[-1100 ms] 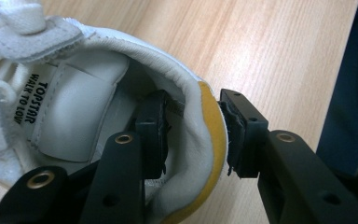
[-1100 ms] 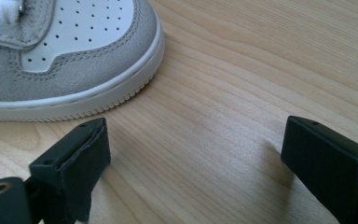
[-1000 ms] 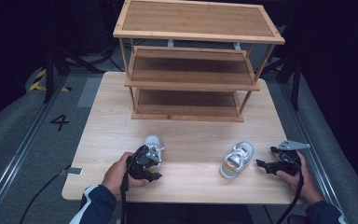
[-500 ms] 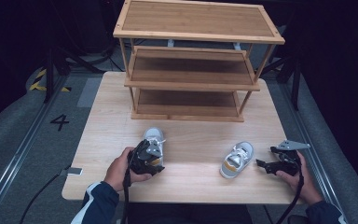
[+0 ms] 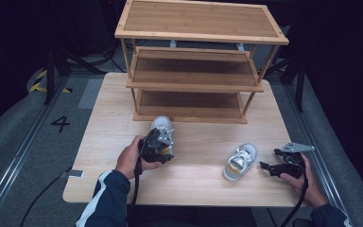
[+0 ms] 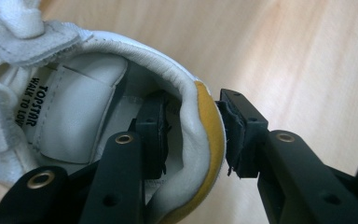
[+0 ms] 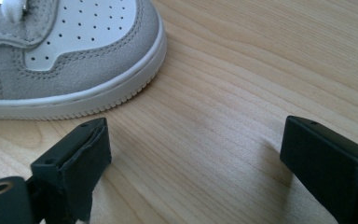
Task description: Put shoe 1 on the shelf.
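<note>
- Nearest the camera, two forearms come in from the bottom edge; the left one wears a dark sleeve (image 5: 105,198) with a white stripe.
- The table (image 5: 99,142) is pale wood with a visible straight grain, rectangular with rounded corners. Looks smooth and matte up close in the right gripper view.
- Right gripper (image 5: 269,168) sits near the right edge, jaws spread wide with nothing between them, just bare wood. It has a grey three-cornered plate on top.
- Just left of it is the right shoe (image 5: 238,161), a small sneaker: white perforated toe, grey suede-looking trim, ribbed white sole, yellowish heel. It's resting on the table, not touching the gripper.
- Left gripper (image 6: 191,135) is pinching the heel collar of the left shoe (image 5: 162,128), one jaw inside the opening, one outside on the yellow heel strip. White padded lining, printed insole label.
- That shoe sits just in front of the rack's bottom shelf.
- Farther back, a three-tier bamboo rack (image 5: 198,71), flat slatted shelves, thin legs.
- Around the table: grey floor (image 5: 23,123) with a painted "4" (image 5: 60,124), dark surroundings.
</note>
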